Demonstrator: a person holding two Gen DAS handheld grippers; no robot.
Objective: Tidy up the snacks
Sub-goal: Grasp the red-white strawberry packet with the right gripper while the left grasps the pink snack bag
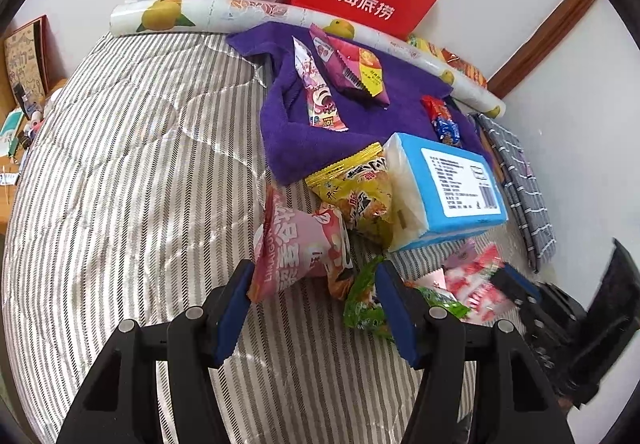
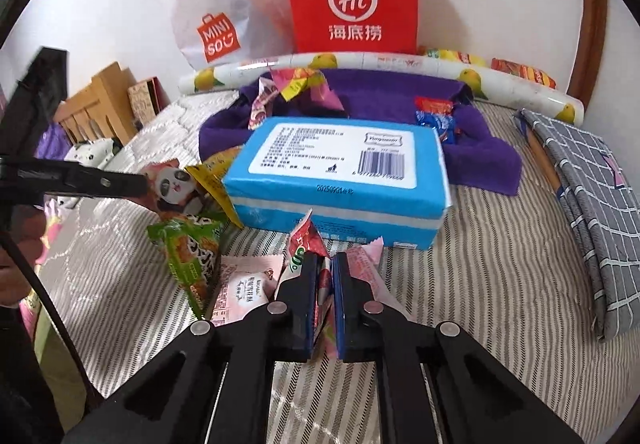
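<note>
Snack packets lie on a striped bed. My left gripper (image 1: pixel 312 272) has a puffy pink panda packet (image 1: pixel 296 244) standing between its blue pads, held by its lower edge; from the right wrist view that packet (image 2: pixel 176 184) sits at the tip of the left gripper (image 2: pixel 132 184). My right gripper (image 2: pixel 325 262) is shut on a red and pink packet (image 2: pixel 308 240), just in front of a blue tissue pack (image 2: pixel 340 172). A green packet (image 2: pixel 192 256) and a pale pink packet (image 2: pixel 244 284) lie to its left. A yellow packet (image 1: pixel 356 184) leans on the tissue pack (image 1: pixel 448 180).
A purple towel (image 1: pixel 288 132) behind the tissue pack carries several packets (image 1: pixel 320 92). Against the wall stand a red paper bag (image 2: pixel 352 0), a white plastic bag (image 2: pixel 216 24) and a fruit-printed roll (image 2: pixel 400 62). A grey checked cloth (image 2: pixel 592 204) lies on the right.
</note>
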